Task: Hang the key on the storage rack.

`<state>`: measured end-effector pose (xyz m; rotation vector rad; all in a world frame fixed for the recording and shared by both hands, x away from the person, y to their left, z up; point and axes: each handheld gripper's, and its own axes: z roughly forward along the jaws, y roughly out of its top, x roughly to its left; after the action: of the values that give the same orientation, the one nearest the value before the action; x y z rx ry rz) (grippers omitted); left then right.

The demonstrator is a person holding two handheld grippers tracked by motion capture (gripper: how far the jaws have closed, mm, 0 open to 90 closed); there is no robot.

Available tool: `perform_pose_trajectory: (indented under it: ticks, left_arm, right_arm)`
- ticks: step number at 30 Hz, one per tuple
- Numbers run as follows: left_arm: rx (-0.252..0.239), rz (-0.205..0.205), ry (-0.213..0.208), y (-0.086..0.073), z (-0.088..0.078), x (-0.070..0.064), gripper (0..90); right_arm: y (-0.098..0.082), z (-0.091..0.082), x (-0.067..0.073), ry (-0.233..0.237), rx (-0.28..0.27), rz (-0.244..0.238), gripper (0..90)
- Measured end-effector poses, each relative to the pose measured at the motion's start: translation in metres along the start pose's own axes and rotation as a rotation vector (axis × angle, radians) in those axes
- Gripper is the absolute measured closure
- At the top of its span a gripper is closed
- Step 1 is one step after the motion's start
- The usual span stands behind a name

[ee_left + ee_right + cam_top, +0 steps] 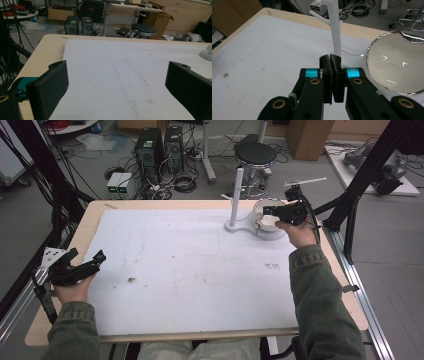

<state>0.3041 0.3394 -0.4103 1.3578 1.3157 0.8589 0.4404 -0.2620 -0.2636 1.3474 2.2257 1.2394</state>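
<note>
- A pale wooden table (95, 215) carries a large white foam mat (190, 270) that covers most of its top; bare wood shows as a border along the left, far and right edges.
- The mat is marked with small dark smudges (131, 280) near its left centre and a faint mark toward the right.
- At the table's left edge, the left gripper (98, 256) rests in a hand just over the mat's border. Its black jaws stand wide apart with nothing between them, and the left gripper view shows open mat ahead.
- The middle of the mat is bare, giving wide free space between the two hands.
- Toward the far right stands a white stand with an upright post (236, 195) on a flat base.
- Just beside it sits a round reflective bowl with a chrome rim (395, 62).
- The right gripper (268, 211) hovers over that bowl; its jaws are pressed together, and I cannot tell whether anything thin lies between them.
- Beyond the table: grey floor, two black computer towers (160, 147), tangled cables, a round black stool (255, 154), and cardboard boxes (310, 135).
- No writing can be read.
</note>
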Motion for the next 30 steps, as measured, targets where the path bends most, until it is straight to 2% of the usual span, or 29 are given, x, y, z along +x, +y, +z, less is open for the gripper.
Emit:
perform_pose_trajectory:
  ticks: [11, 17, 30]
  left_arm:
    - [0.001, 0.0, 0.0, 0.0, 0.0, 0.0, 5.4]
    - [0.007, 0.005, -0.003, 0.0, 0.001, 0.0, 5.4]
    - [0.011, 0.007, -0.004, -0.001, 0.002, 0.0, 5.4]
  right_arm:
    - [0.018, 0.004, 0.006, 0.011, 0.004, -0.012, 89.0]
    - [0.022, 0.007, 0.005, 0.013, 0.001, 0.0, 89.0]
    - [0.05, 0.01, 0.007, 0.03, -0.034, 0.019, 89.0]
